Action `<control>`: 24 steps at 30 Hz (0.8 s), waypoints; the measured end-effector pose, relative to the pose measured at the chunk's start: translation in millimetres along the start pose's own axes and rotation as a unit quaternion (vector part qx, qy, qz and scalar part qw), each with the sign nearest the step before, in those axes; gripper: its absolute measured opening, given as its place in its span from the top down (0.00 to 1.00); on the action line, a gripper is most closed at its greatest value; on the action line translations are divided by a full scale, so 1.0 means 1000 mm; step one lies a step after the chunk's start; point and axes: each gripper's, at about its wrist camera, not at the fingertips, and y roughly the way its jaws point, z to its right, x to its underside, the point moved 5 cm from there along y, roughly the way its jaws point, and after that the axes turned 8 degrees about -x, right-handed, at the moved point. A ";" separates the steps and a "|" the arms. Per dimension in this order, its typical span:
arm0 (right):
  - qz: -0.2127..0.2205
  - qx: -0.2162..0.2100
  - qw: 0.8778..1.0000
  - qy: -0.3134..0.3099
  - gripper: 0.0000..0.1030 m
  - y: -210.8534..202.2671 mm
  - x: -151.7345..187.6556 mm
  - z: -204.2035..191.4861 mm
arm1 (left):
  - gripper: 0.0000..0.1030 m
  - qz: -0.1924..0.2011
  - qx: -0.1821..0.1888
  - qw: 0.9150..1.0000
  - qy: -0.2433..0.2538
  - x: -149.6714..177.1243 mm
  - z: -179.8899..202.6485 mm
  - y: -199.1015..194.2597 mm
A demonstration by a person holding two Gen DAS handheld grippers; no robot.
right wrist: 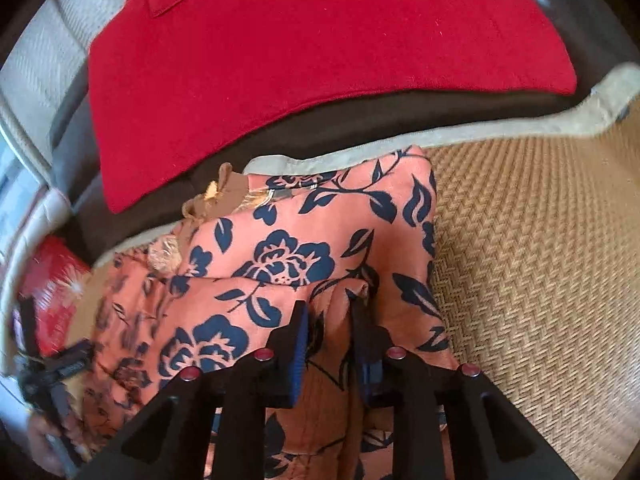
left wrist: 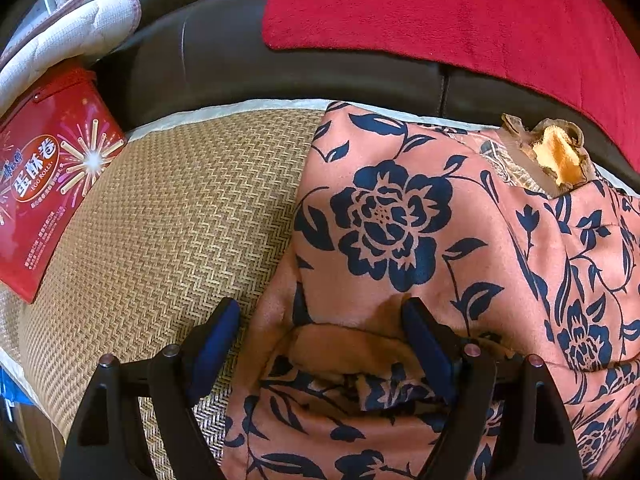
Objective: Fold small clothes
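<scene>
left gripper [left wrist: 320, 312]: jaws wide apart over bunched near hem of floral garment [left wrist: 400, 216], gripping nothing | right gripper [right wrist: 330, 312]: jaws nearly closed, pinching a raised fold of garment | woven mat [left wrist: 180, 208] underneath

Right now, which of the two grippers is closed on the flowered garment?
The right gripper: its jaws pinch a fold of the flowered garment. The left gripper stands wide open over it.

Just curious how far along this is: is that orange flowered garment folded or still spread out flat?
Partly folded: the floral garment lies in overlapping layers on the woven mat, with one fold pinched in the right gripper.
</scene>
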 end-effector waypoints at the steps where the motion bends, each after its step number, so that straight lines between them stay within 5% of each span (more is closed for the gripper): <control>1: 0.002 0.009 1.000 -0.009 0.85 0.002 0.000 -0.003 | 0.18 0.001 -0.001 1.000 -0.001 0.000 0.000 0.000; 3: 0.015 0.015 1.000 -0.018 0.92 -0.001 0.000 -0.011 | 0.18 0.006 -0.009 1.000 -0.003 -0.001 0.000 -0.003; 12: 0.104 0.098 0.989 -0.045 0.92 -0.015 -0.013 -0.015 | 0.18 0.065 -0.036 0.997 -0.021 -0.013 -0.012 -0.023; 17: 0.123 0.162 0.979 0.002 0.93 -0.009 -0.019 0.015 | 0.18 0.036 -0.037 0.999 0.009 -0.006 0.000 -0.010; 20: 0.104 0.116 0.985 0.080 0.93 -0.006 -0.016 0.041 | 0.18 0.027 -0.036 0.999 0.014 -0.003 0.002 -0.005; 24: 0.114 0.016 0.991 0.075 0.89 -0.029 -0.023 0.014 | 0.18 0.040 -0.036 0.999 0.002 -0.007 -0.005 -0.018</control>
